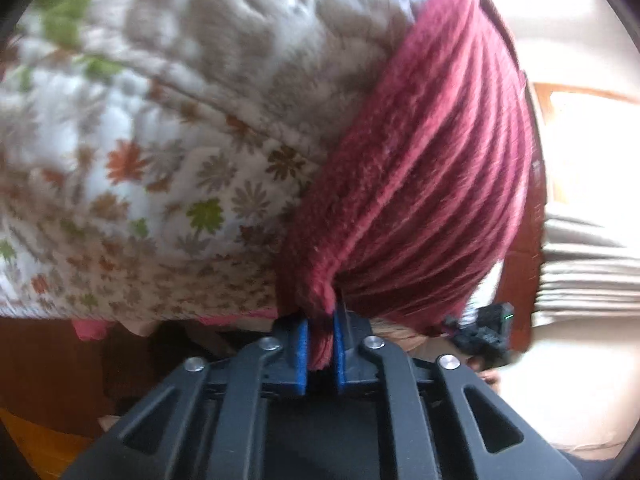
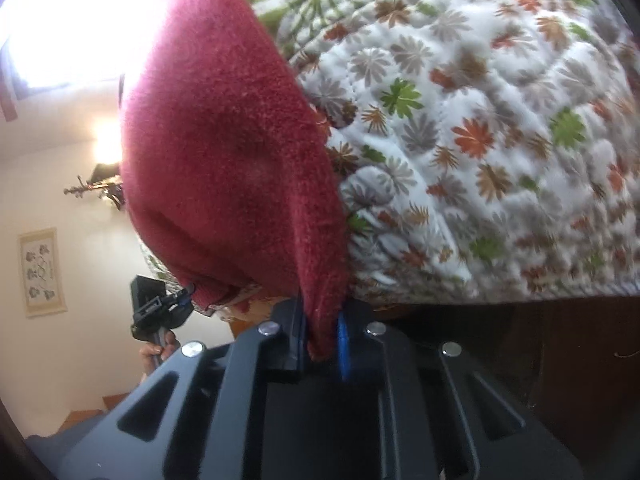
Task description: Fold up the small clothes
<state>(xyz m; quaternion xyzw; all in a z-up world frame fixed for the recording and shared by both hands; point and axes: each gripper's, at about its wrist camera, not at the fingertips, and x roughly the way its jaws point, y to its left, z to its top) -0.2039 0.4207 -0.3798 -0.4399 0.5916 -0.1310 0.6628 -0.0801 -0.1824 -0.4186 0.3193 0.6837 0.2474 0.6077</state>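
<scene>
**A:** What is nearest to me right now?

**B:** Your left gripper, with its blue-padded fingers nearly closed, pinching an edge of a dark red knitted garment. Your right gripper is the same: closed down on another edge of that garment, so only a sliver of fabric sits between the pads. In each wrist view the other gripper shows small, off to the side.

**B:** The garment is lifted, spread between your two grips, hanging in front of a bed.

**A:** And beyond that?

**B:** A quilt with orange, green and brown flower prints covers the bed, close behind the cloth; I cannot tell whether the far edge touches it. Farther off are a pale wall with a framed picture and a very bright window.

**A:** How should I handle this step?

**B:** My judgement: you are at the start of a fold, carrying the piece to lay it flat. Keep both grips level and apart enough that the held edge stays taut without stretching the knit. Lower the far edge onto the quilt first, then draw toward yourself so it settles smooth. Let go only once it lies flat.
</scene>
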